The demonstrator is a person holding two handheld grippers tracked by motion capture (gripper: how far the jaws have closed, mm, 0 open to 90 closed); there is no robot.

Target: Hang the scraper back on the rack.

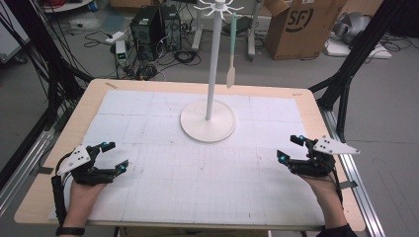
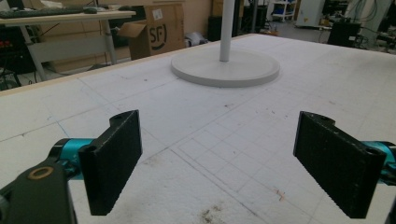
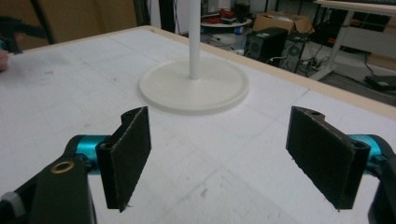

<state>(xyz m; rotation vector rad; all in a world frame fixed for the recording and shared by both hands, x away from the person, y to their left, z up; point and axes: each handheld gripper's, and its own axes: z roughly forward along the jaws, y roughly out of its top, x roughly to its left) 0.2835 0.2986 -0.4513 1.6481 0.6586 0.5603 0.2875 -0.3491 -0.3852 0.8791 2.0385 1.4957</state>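
Your left gripper (image 1: 109, 157) has its fingers (image 2: 112, 158) spread wide with nothing between them, and your right gripper (image 1: 291, 149) is the same, its fingers (image 3: 126, 154) released and holding nothing. Both hover low over the white gridded mat (image 1: 197, 182) that covers the wooden surface (image 1: 39, 197), the left one near the mat's left edge and the right one near its right edge, well apart from each other. Your hands come in from the near side, each wrapped around its gripper's body. Out ahead of both, between them and toward the far side of the mat, stands a white rack (image 1: 208, 118) with a round base and a tall upright pole. From a hook at its top hangs a pale green spatula (image 1: 231, 69), clear of the mat. Beyond the surface you have a cardboard box (image 1: 296, 24) and computer towers (image 1: 155, 27) on the floor.
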